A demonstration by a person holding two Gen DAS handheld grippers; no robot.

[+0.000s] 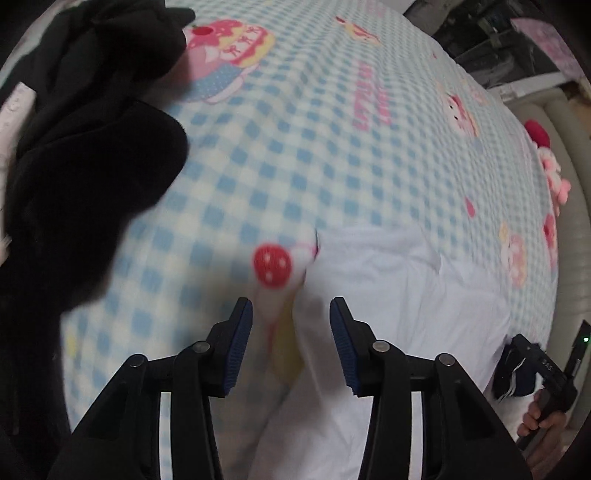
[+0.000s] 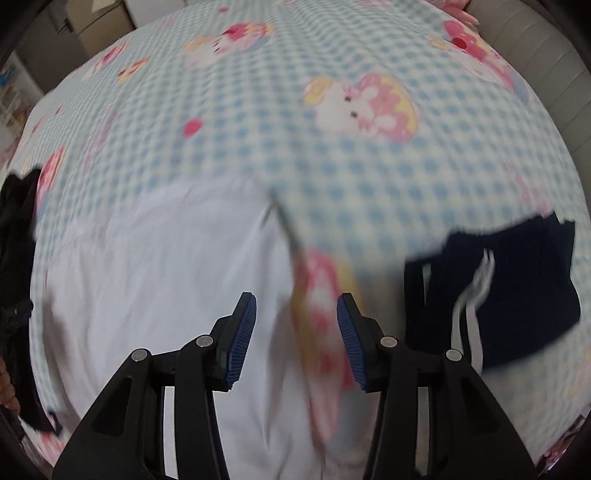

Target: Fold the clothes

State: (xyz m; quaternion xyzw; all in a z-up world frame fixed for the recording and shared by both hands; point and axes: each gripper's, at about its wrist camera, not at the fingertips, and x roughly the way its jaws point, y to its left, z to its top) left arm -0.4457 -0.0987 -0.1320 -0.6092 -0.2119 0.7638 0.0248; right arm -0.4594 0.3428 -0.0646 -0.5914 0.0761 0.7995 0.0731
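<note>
A white garment (image 1: 388, 302) lies flat on the blue-checked bed cover (image 1: 295, 155). My left gripper (image 1: 291, 343) hovers open over the garment's left edge, its blue pads (image 1: 240, 347) holding nothing. In the right wrist view the same white garment (image 2: 166, 288) spreads to the lower left, and my right gripper (image 2: 297, 339) stands open above its right edge, nothing between the fingers. The right gripper's body (image 1: 546, 373), held by a hand (image 1: 543, 421), shows at the lower right of the left wrist view. Both views are blurred.
A pile of black clothes (image 1: 81, 166) lies on the left of the bed. A folded navy garment with white stripes (image 2: 495, 295) rests at the right. A pink plush toy (image 1: 550, 166) sits by the padded bed frame (image 1: 576, 177). Boxes and shelves (image 2: 99, 26) stand beyond the bed.
</note>
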